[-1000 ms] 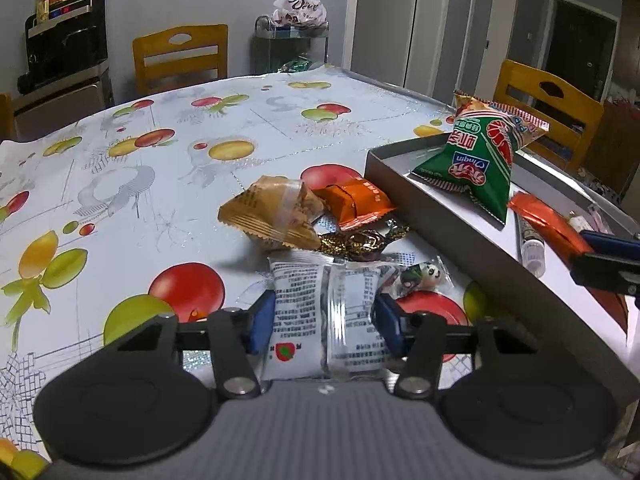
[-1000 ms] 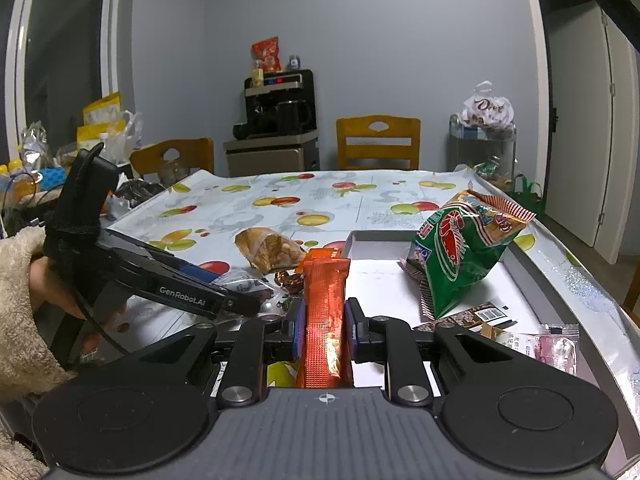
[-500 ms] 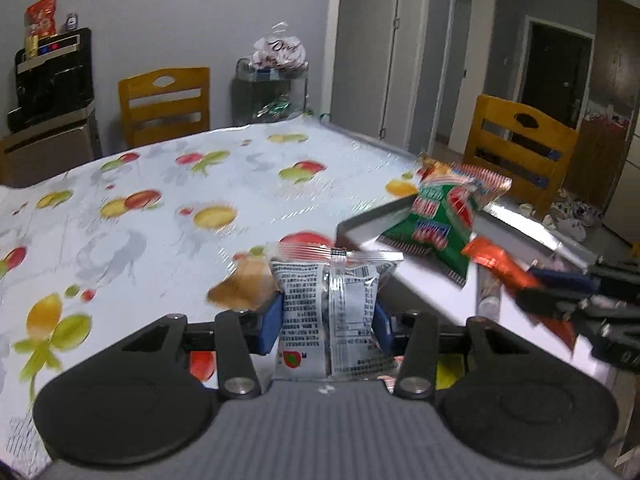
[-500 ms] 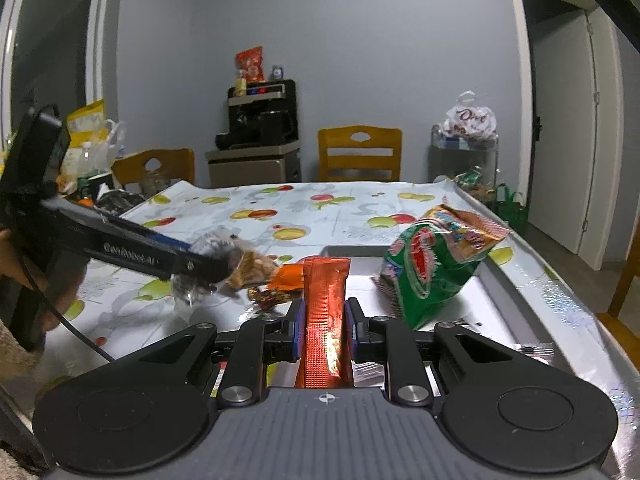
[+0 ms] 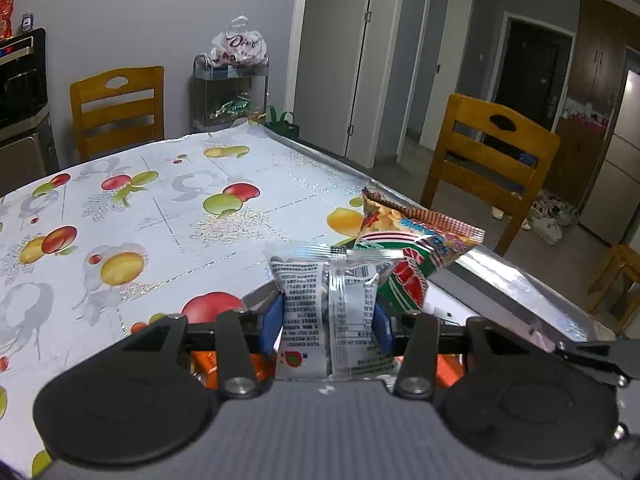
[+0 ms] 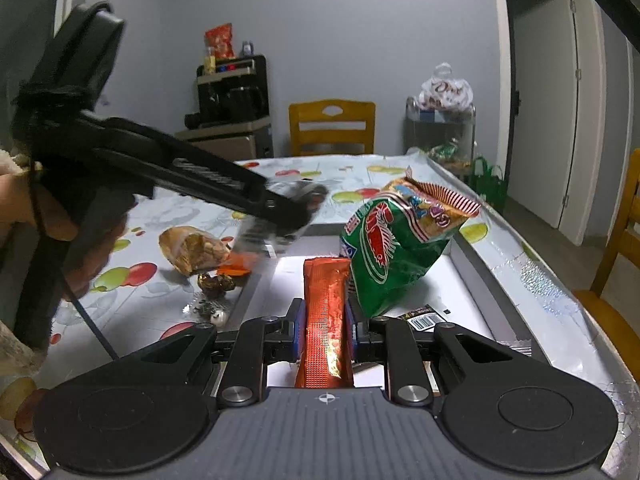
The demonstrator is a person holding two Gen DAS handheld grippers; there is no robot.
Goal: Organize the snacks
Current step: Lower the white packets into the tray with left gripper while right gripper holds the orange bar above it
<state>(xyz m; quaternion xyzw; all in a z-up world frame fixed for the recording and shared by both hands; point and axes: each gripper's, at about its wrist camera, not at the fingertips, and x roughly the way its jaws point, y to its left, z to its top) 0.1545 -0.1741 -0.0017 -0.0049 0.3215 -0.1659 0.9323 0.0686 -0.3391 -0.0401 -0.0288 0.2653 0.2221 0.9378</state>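
My left gripper is shut on a clear white printed snack packet and holds it in the air over the near left edge of the grey tray. In the right wrist view the left gripper hangs blurred above the tray's left rim. My right gripper is shut on a long red-orange snack stick, held upright over the tray. A green chip bag stands in the tray; it also shows in the left wrist view.
On the fruit-print tablecloth left of the tray lie a tan pastry packet, an orange packet, a gold-wrapped candy and a small candy. A barcode packet lies in the tray. Wooden chairs stand around.
My left gripper has lifted the white packet off the table and carried it right, over the tray's edge. My right gripper still holds the red stick and has moved slightly forward.
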